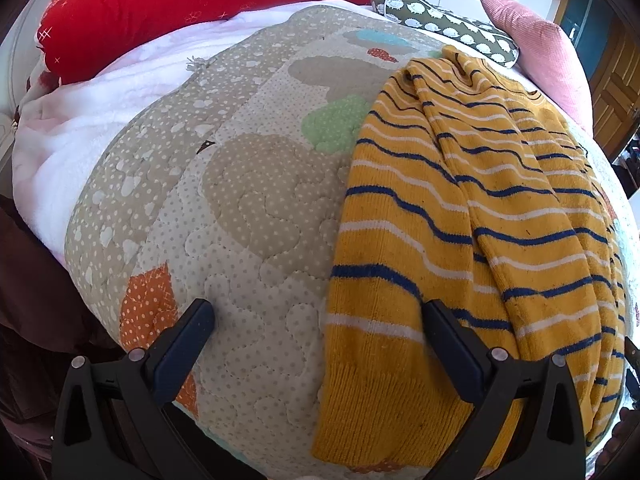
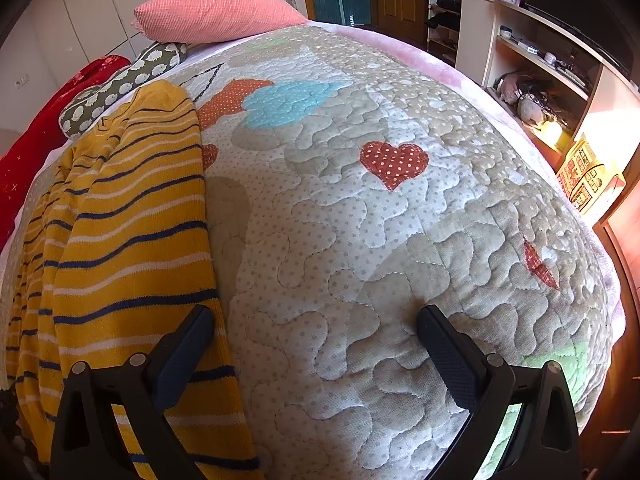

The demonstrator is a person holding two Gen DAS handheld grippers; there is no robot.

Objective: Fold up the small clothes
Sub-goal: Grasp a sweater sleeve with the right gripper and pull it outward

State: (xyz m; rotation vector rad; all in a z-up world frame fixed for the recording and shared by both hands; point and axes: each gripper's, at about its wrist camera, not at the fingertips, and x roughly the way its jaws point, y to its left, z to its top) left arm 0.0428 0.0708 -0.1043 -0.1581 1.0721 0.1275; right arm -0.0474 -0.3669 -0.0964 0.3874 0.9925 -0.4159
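A small yellow knit sweater [image 1: 472, 216] with navy and white stripes lies folded lengthwise on a quilted bedspread [image 1: 256, 208]. In the left wrist view it fills the right side; its hem edge runs near my right finger. My left gripper [image 1: 318, 316] is open above the quilt, nothing between its fingers. In the right wrist view the sweater [image 2: 120, 248] lies along the left, and my right gripper [image 2: 316, 320] hangs open over the bare quilt [image 2: 380, 240], its left finger over the sweater's edge.
A red bolster [image 1: 192, 0], a white blanket [image 1: 80, 136], a spotted olive cushion [image 1: 448, 20] and a pink pillow [image 2: 216, 12] lie at the bed's far end. Shelves with clutter [image 2: 536, 80] stand beyond the bed's right side.
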